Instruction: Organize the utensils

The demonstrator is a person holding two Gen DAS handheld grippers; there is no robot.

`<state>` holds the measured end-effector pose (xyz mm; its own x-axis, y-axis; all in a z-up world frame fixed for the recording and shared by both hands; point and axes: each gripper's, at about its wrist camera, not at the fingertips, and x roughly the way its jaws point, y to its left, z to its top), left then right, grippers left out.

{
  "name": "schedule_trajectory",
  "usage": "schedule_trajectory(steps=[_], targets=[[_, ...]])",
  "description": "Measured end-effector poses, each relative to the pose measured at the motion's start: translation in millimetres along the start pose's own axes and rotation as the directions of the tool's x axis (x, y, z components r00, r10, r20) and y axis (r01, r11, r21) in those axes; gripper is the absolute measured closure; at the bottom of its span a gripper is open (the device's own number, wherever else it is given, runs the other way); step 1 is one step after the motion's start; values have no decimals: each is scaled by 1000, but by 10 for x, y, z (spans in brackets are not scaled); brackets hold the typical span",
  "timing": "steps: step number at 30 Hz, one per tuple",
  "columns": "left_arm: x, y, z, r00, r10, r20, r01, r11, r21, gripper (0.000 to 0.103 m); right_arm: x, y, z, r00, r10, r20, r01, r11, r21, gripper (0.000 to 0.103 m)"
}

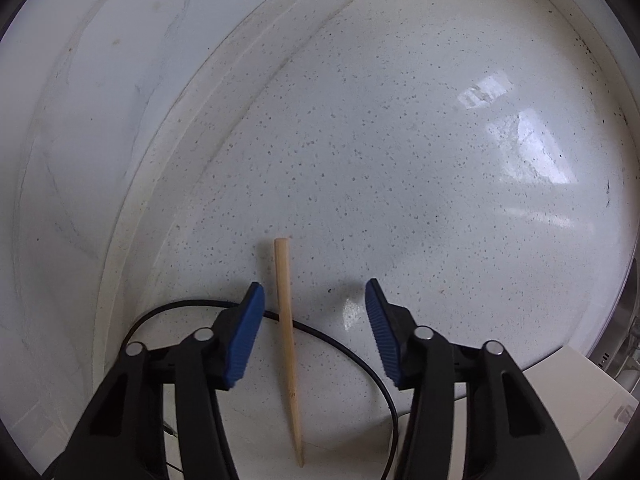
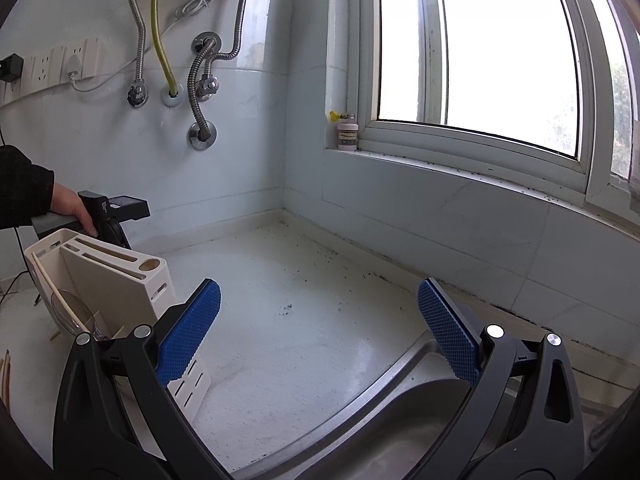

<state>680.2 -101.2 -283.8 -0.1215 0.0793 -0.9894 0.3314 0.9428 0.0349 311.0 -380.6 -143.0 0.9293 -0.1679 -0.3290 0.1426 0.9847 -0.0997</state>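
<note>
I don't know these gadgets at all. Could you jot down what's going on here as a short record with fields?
Place: speckled white kitchen counter beside a steel sink, under a window
Left gripper: pointing down, jaws apart, not pressing anything
Between its fingers: one wooden chopstick lying flat across a black cable
Right gripper: open, holding nothing
Utensil holder: cream, slotted; already holds a chopstick and a spoon
Person: hand in a dark sleeve gripping the left tool

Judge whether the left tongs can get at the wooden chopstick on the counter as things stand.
Probably yes: the left tongs straddle the chopstick, pads not touching it. Only a thin black cable crosses beneath.
</note>
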Motion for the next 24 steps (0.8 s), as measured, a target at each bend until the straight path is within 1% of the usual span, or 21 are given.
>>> schedule_trajectory(steps=[1,5,6,7,8,9,13,15,17,19,22,24], targets=[[9,24,16,1000,6,1,-6,1000,-4,63,2,1,-1,1000,1,0,-1,1000,0,9],[63,69,24,1000,-2,0,2,1000,-4,64,6,3,-5,1000,1,-3,-1,1000,-1,9],[63,81,20,1000,-10,0,10,1000,-5,67,8,2,-5,1000,1,-3,-1,1000,-1,9],[64,94,20,1000,-13,3,13,1000,-6,84,14,2,-6,1000,2,-4,-2,1000,0,9],[61,109,20,1000,3,5,-3,1000,-8,95,17,4,-5,1000,2,-4,-2,1000,-1,9],[67,134,12,1000,27,3,-27,1000,-9,96,16,4,-5,1000,2,-4,-2,1000,-1,9],[64,189,-19,999,37,-9,-37,999,7,97,18,3,-3,1000,2,-2,-2,1000,0,9],[34,217,-41,999,35,5,-35,999,8,97,18,2,-2,1000,3,-2,-3,1000,0,9],[-11,226,-71,1000,18,17,-18,1000,2,97,10,8,-8,1000,5,-5,-5,1000,-2,9],[-84,214,-109,999,28,36,-28,1000,12,97,-1,23,-8,1000,8,-4,-8,1000,-5,9],[-257,173,-166,995,29,95,-31,999,25,97,-24,57,7,1000,17,3,-17,1000,-8,9],[-401,147,-209,989,31,147,-36,999,31,97,-43,86,23,1000,24,12,-24,1000,-10,9]])
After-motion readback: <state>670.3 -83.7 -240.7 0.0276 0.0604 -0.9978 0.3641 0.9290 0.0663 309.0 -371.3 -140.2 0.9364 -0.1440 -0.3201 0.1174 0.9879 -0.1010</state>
